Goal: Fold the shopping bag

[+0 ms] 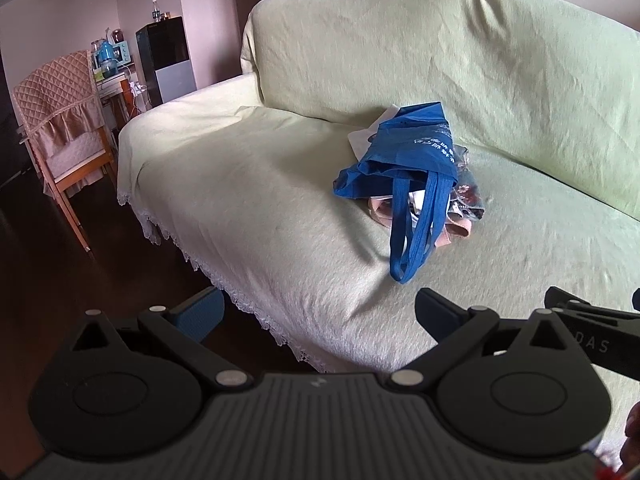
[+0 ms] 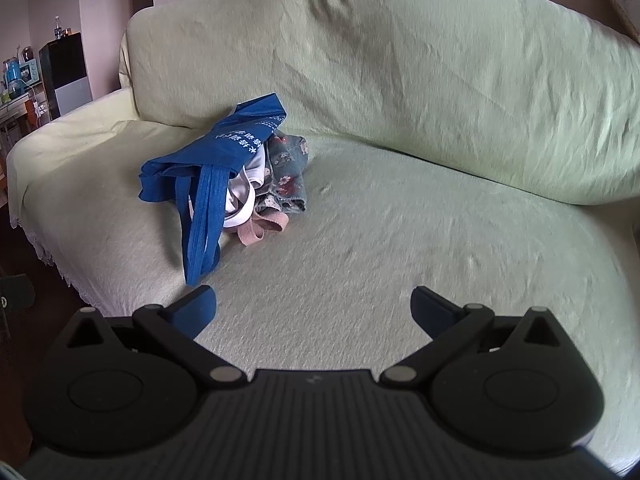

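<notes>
Left tongs spread wide, empty, right tongs likewise, both tilted downward

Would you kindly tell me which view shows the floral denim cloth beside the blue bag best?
The right wrist view: the floral denim cloth lies open to view. In the left wrist view the blue bag hides most of it.

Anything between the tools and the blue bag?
Nothing visible. Only bare sofa cover lies between both open tools, left and right, and the blue bag. Other bags sit under and beside it.
</notes>
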Demonstrator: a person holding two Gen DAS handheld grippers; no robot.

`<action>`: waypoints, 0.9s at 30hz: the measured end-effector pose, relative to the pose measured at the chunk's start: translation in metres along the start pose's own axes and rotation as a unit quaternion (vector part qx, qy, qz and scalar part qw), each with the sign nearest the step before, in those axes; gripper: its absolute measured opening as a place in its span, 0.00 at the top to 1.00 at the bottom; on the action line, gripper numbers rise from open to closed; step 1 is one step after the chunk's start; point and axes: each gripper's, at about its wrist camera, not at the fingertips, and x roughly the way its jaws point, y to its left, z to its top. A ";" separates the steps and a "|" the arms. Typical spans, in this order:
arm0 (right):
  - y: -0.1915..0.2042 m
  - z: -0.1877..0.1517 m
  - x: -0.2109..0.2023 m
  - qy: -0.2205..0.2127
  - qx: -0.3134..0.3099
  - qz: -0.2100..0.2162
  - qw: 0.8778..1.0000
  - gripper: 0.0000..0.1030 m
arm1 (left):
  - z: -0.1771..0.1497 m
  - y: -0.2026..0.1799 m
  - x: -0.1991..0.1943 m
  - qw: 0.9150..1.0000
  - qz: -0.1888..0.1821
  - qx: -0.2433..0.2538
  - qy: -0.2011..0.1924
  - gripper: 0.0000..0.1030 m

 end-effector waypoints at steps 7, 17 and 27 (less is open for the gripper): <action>-0.001 0.003 -0.003 -0.002 0.001 -0.006 1.000 0.01 | -0.004 -0.004 -0.004 1.000 -0.006 -0.005 -0.001 0.01; 0.002 0.000 0.005 -0.005 -0.003 -0.008 1.000 0.01 | 0.007 -0.017 0.011 1.000 -0.004 0.001 0.020 0.01; 0.011 -0.005 0.005 -0.006 -0.006 -0.009 1.000 0.01 | -0.002 -0.024 0.004 1.000 -0.002 0.001 0.019 0.01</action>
